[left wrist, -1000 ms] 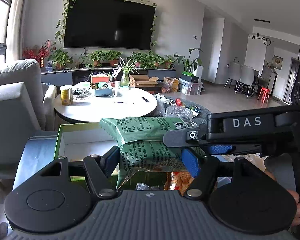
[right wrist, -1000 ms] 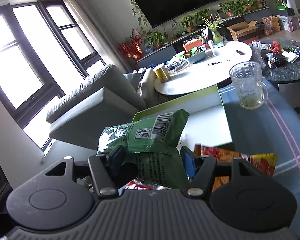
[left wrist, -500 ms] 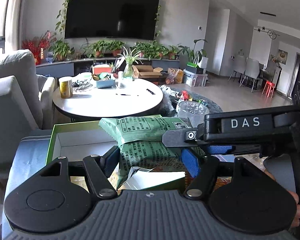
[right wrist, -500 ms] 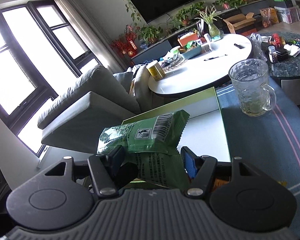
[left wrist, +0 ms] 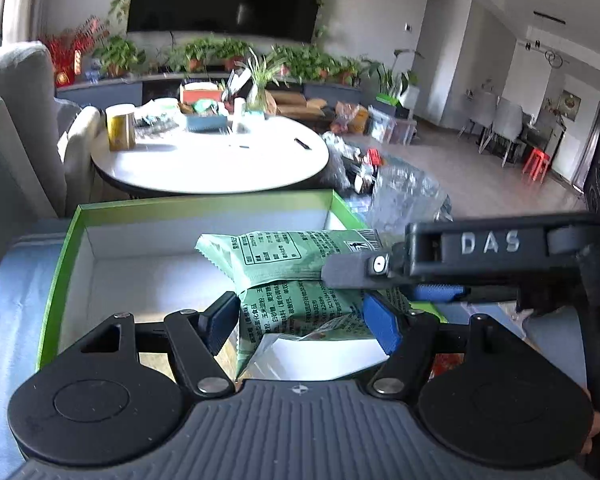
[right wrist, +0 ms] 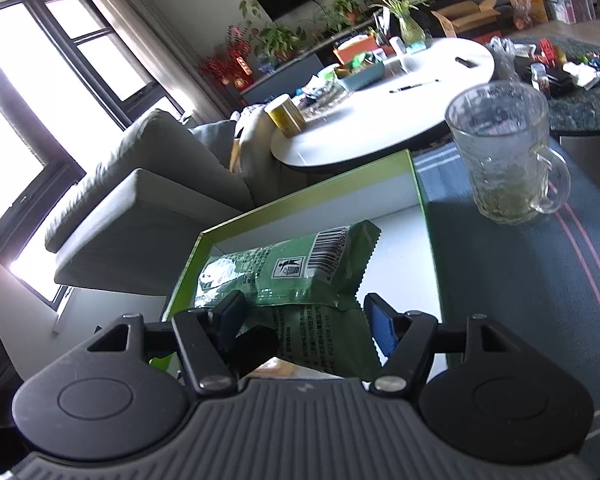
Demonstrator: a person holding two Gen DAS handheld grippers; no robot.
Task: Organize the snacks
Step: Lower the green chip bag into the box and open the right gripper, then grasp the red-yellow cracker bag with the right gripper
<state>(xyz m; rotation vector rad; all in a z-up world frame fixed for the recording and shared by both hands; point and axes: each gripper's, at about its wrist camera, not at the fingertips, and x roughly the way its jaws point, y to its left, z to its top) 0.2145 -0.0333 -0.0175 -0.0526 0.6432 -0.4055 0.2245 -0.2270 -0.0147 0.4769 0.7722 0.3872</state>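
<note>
Two green foil snack packets are in play, one per gripper. The left gripper (left wrist: pixel 300 320) holds a green foil snack packet (left wrist: pixel 296 308) between its fingers above the one shallow green-rimmed white box (left wrist: pixel 60 264). The right gripper (right wrist: pixel 304 322) grips the other green packet (right wrist: pixel 296 276) over the same box (right wrist: pixel 424 216). Only the right view shows one clear glass mug (right wrist: pixel 504 152) on the blue striped worktop (right wrist: pixel 520 300). Behind stands one round white table (left wrist: pixel 212 160).

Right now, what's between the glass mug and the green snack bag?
In the right wrist view, the green box's right wall and some blue cloth lie between the glass mug and green snack bag.
</note>
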